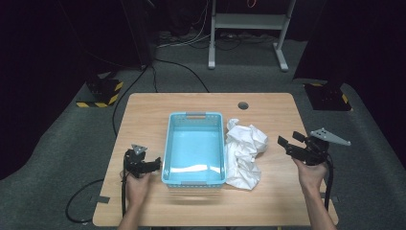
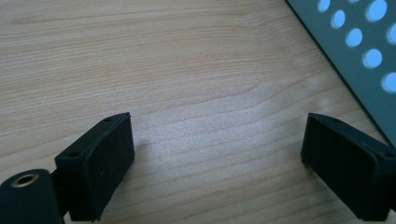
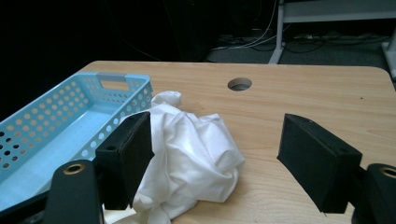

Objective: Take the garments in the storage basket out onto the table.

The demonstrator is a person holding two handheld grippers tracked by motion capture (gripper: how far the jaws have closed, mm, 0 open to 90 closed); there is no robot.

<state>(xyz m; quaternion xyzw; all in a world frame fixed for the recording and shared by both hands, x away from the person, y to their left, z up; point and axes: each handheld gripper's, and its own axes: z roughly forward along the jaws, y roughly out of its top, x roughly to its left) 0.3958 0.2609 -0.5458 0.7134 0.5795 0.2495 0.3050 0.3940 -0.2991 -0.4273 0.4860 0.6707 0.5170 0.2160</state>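
Both pairs of my jaws stand apart with nothing between them. On my right gripper (image 1: 290, 143) they are spread wide above the wooden table (image 1: 268, 201), pointing toward the crumpled white cloth (image 1: 244, 153), which lies on the tabletop just beside the light blue perforated basket (image 1: 171, 143), touching its right wall. From the right gripper view the cloth (image 3: 191, 154) sits close ahead of my pads, apart from them. My left gripper (image 1: 152, 165) rests low by the basket's left wall (image 2: 355, 56), holding nothing.
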